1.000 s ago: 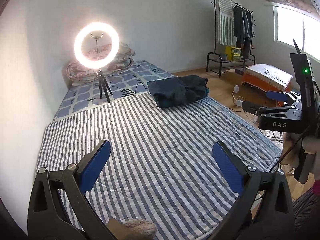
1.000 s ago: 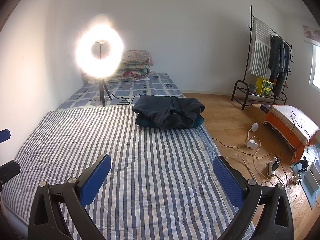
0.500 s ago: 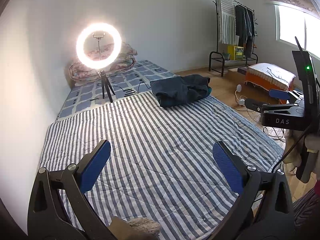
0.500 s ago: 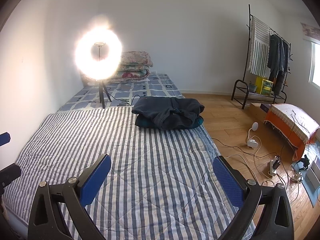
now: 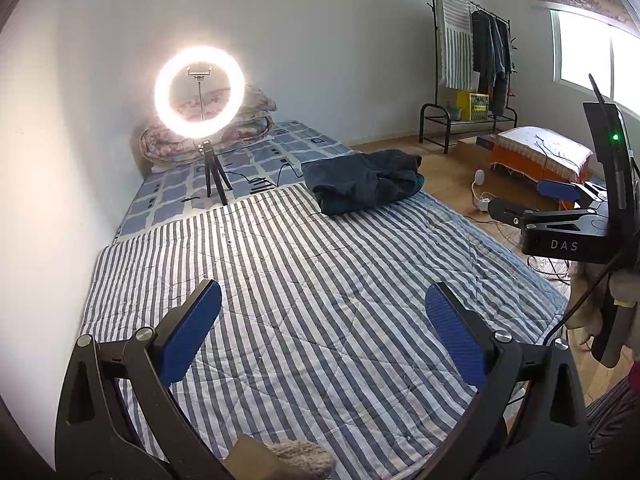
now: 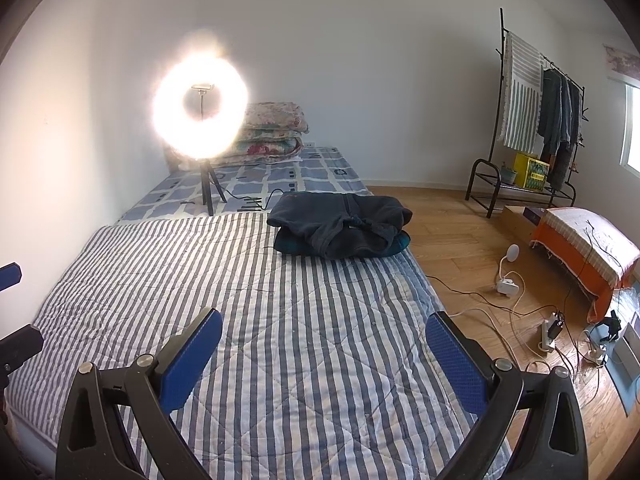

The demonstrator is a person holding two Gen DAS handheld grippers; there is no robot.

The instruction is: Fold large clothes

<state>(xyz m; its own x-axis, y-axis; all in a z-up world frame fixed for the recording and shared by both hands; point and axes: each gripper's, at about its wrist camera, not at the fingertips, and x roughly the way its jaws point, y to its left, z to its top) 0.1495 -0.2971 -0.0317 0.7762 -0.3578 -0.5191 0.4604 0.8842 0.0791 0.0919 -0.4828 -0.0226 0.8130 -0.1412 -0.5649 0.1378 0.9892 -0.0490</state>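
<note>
Both sets of fingers spread wide and empty, nothing gripped anywhere. Left gripper (image 5: 322, 334) hovering over the near end of the striped quilt (image 5: 304, 280), pointing up the bed toward 12 o'clock. Same deal for the right gripper (image 6: 324, 342), just sitting closer to the bed's right edge, with wooden floor (image 6: 452, 220) and cables off at 3 o'clock.

Further up: the dark navy garment (image 6: 340, 230), lying in a rumpled heap on something teal at the far right corner of the quilt. From the right fingers, pretty much dead ahead at 12. From the left, more like 1 o'clock. Long axis running across the bed, roughly 9-to-3. Well apart from both grippers; right one looks like the straighter shot, probably the nearer too.

Way back at 11 o'clock, a ring light on a tripod (image 5: 200, 94) and stacked floral quilts (image 6: 276, 128) against the wall.
</note>
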